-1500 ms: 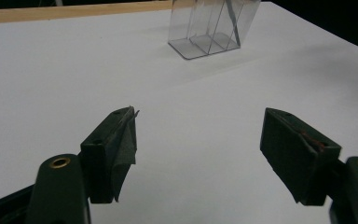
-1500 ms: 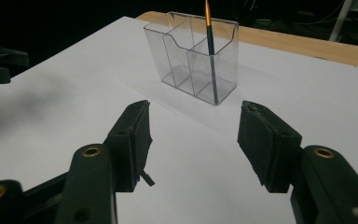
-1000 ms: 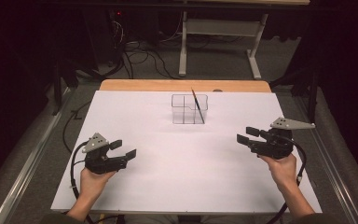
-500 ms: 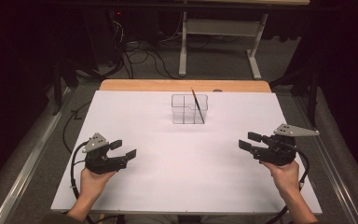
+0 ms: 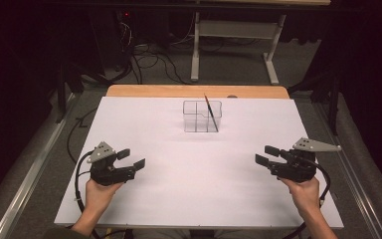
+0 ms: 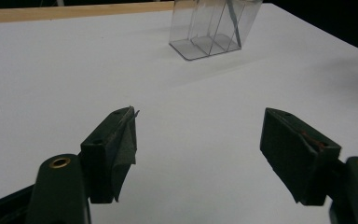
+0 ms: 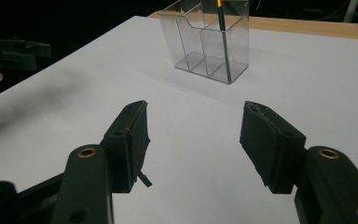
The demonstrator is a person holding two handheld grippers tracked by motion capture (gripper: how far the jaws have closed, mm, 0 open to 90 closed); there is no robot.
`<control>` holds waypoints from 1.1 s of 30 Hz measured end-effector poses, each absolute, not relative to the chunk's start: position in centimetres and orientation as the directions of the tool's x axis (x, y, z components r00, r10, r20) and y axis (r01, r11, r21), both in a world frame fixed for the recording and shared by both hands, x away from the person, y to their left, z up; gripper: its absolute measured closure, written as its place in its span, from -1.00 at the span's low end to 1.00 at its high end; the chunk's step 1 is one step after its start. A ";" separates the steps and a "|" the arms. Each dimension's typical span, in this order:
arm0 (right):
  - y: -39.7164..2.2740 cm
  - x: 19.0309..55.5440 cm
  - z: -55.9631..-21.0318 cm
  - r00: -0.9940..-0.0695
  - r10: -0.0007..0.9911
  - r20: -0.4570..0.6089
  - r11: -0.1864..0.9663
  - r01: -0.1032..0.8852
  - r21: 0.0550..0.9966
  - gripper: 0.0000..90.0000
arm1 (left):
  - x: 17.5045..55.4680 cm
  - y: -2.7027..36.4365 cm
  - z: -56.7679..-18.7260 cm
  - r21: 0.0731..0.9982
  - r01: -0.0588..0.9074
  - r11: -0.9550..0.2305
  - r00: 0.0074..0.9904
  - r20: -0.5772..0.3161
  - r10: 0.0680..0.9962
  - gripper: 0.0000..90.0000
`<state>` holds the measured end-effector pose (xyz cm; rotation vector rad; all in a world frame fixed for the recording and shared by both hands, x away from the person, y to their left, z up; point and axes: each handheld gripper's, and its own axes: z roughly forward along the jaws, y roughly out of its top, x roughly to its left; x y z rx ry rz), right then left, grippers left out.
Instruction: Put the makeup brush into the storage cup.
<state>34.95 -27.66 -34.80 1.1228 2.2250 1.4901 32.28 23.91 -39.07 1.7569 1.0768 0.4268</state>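
Now — left gripper [image 5: 129, 160] low, level, jaws open; right gripper [image 5: 264, 155] level — jaws open, empty

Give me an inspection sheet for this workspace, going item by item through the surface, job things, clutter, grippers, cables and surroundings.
Surface: white table top, wooden strip along its far edge.
Job's things: clear organizer with compartments at far centre; thin dark brush leaning in its right-hand compartment.
Clutter: nothing seen.
Grippers: left gripper open, holding nothing; right gripper open, holding nothing; both near the table's front corners.
Cables: one trails from each gripper; more lie tangled on the floor beyond.
Surroundings: dark room, metal desk frame behind.
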 end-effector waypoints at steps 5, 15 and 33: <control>-28.0 34.6 -35.0 -0.674 0.706 0.217 0.179 0.466 0.866 -0.04 | 32.3 23.9 -39.1 0.875 0.470 -0.112 0.542 -0.186 0.820 -0.40; -28.8 34.0 -35.3 -0.667 0.710 0.228 0.153 0.462 0.874 -0.06 | 32.3 24.0 -39.1 0.874 0.472 -0.111 0.541 -0.188 0.820 -0.40; -30.0 33.3 -36.2 -0.647 0.729 0.225 0.137 0.460 0.877 -0.11 | 32.4 23.9 -39.2 0.872 0.476 -0.111 0.542 -0.191 0.818 -0.40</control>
